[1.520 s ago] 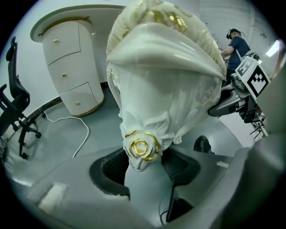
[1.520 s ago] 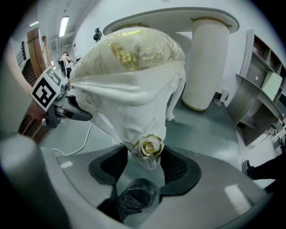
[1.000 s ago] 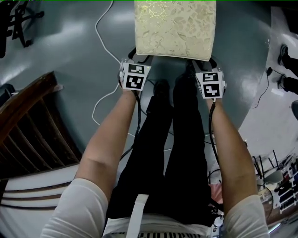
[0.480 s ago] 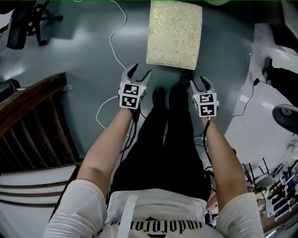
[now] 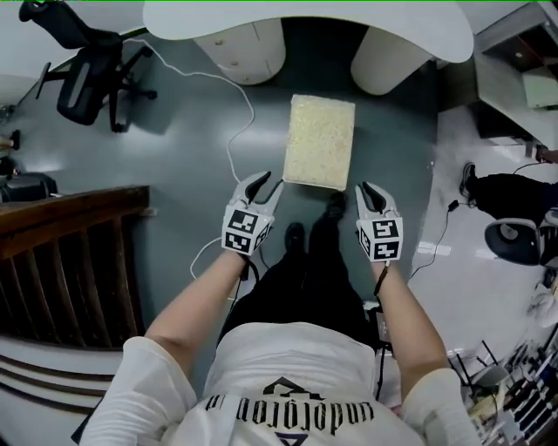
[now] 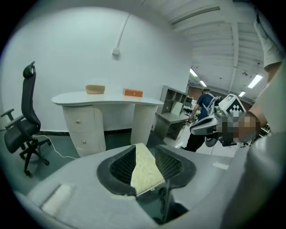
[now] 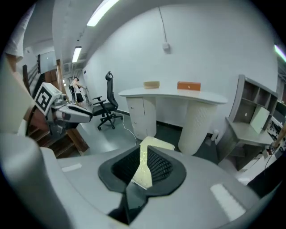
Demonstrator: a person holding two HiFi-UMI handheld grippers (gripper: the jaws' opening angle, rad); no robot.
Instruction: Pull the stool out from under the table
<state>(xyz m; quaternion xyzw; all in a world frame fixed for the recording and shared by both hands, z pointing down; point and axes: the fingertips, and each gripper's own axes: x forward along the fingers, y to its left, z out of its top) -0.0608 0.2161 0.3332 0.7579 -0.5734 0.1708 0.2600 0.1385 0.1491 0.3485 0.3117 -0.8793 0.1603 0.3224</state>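
Left hand-held gripper (image 5: 264, 182) and right hand-held gripper (image 5: 370, 190) have let go, head view — the stool (image 5: 320, 142) stands on the floor, clear of the counter (image 5: 305, 19). Left gripper view: jaws closing, half apart, empty. Right gripper view: nearly together, closing, empty. Pull looks done.

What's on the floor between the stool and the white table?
Nothing. The head view shows only bare grey-green floor between the stool and the table.

Rough cloth stool (image 5: 320, 141), glossy floor (image 5: 187, 187)
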